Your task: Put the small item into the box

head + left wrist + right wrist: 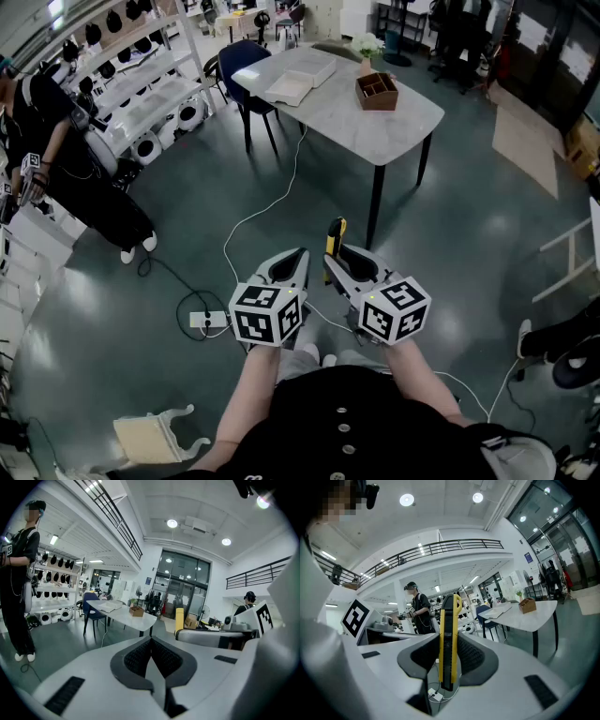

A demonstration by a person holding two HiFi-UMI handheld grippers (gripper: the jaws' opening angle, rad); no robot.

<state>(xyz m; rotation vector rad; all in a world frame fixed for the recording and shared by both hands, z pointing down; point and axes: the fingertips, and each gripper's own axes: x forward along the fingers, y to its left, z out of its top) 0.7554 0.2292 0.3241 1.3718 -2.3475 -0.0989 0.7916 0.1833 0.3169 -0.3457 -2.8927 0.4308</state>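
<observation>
A yellow and black utility knife (334, 234) stands upright between the jaws of my right gripper (339, 261), which is shut on it. In the right gripper view the knife (449, 634) fills the middle of the gap, pressed from both sides. My left gripper (294, 259) hangs beside the right one over the floor; its jaws (151, 644) are shut with nothing between them. The brown wooden box (377, 91) with compartments sits on the far part of a pale table (375, 131), well ahead of both grippers. This box shows small in the left gripper view (137, 611) and in the right gripper view (527, 605).
White trays (300, 80) and a small potted plant (366, 47) share the table. A blue chair (246, 56) stands behind it. A white cable runs to a power strip (208, 320) on the floor. A person in black (66, 178) stands at the left by shelves.
</observation>
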